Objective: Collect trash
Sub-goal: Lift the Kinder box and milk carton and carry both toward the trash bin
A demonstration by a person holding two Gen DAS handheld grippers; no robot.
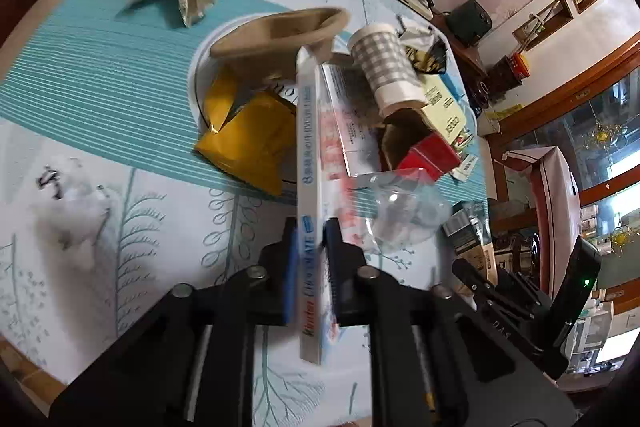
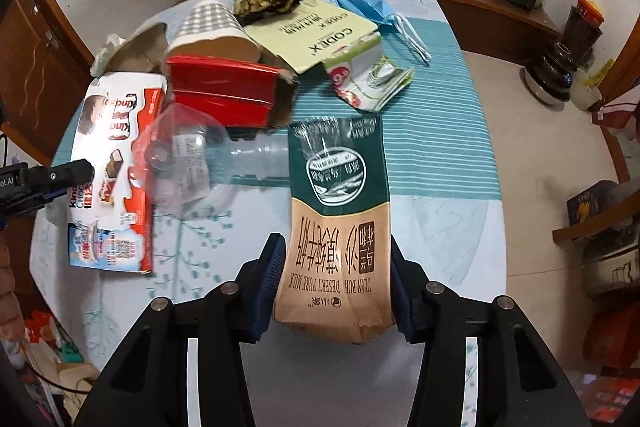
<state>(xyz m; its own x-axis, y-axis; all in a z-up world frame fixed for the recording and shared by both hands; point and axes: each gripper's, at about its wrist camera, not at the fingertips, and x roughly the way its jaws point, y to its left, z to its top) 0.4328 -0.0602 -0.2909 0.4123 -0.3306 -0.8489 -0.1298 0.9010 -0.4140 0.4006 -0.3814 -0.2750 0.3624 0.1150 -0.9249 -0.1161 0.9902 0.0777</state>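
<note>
Trash: L gripper [image 1: 310, 247] clamps flattened Kinder box [image 1: 310, 163] edgewise | R gripper [image 2: 334, 267] grips green-tan milk carton [image 2: 340, 211]

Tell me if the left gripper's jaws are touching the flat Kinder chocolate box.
Touching. The left wrist view shows the left gripper with both blue pads pressed against the faces of the Kinder chocolate box, seen edge-on.

White wad [image 1: 74, 203] at left blurred; clear plastic wrap [image 2: 180, 155] smeared, label unreadable.
</note>
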